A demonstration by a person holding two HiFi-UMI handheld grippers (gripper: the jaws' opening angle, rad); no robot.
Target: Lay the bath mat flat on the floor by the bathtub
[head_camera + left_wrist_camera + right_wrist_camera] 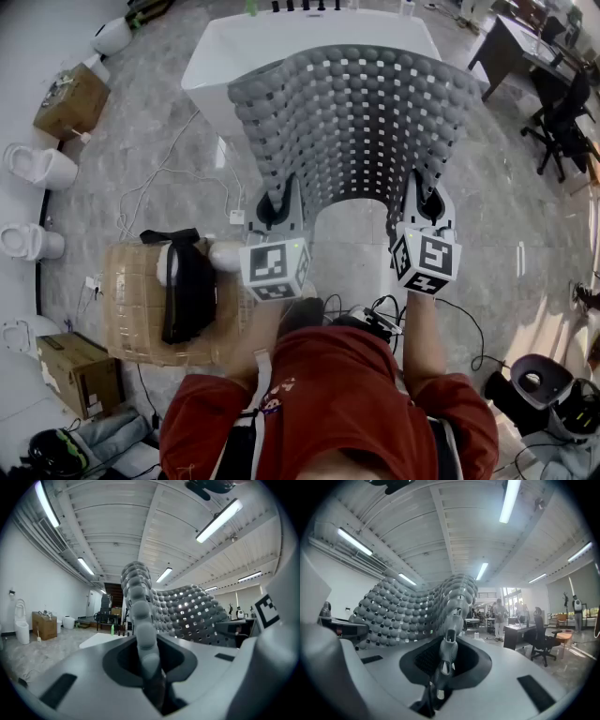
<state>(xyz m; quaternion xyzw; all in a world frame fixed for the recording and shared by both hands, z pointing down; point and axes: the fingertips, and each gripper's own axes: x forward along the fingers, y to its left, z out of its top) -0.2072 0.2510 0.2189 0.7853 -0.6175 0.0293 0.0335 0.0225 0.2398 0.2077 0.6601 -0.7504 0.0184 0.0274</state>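
Open floor [169,122] flanks bathtub [234,47]; left tool [272,202] and right tool [431,202] clench near corners of bath mat [356,122].

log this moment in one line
left gripper: shut on bath mat | right gripper: shut on bath mat | bath mat: held up, not yet on floor

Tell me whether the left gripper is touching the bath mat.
Touching. The left gripper pinches the bath mat edge between its jaws, plain in the left gripper view.
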